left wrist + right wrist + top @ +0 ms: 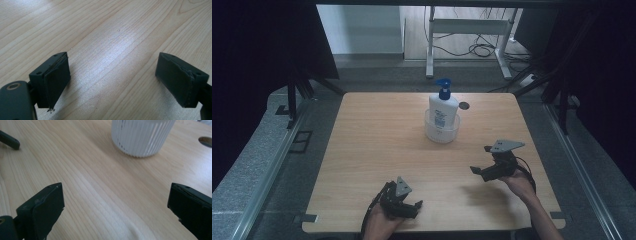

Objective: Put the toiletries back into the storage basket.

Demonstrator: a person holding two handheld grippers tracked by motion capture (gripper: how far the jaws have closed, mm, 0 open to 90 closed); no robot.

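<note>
A white pump bottle [443, 110] with a blue pump head stands upright in a white ribbed cup [442, 132] at the table's far middle. My left gripper [414, 209] rests low near the front edge, open, with bare wood between its pads [112, 62]. My right gripper [481, 159] hovers at the right, below and to the right of the cup, also open with nothing in it [116, 190]. In the right gripper view the ribbed cup [141, 137] stands ahead, well beyond the jaws, and the bottle is cut off by the frame's top.
The wooden table [377, 150] has a small round hole [464, 105] just right of the bottle. Metal rails run along both sides. A desk frame [467, 30] and cables sit on the floor beyond the far edge.
</note>
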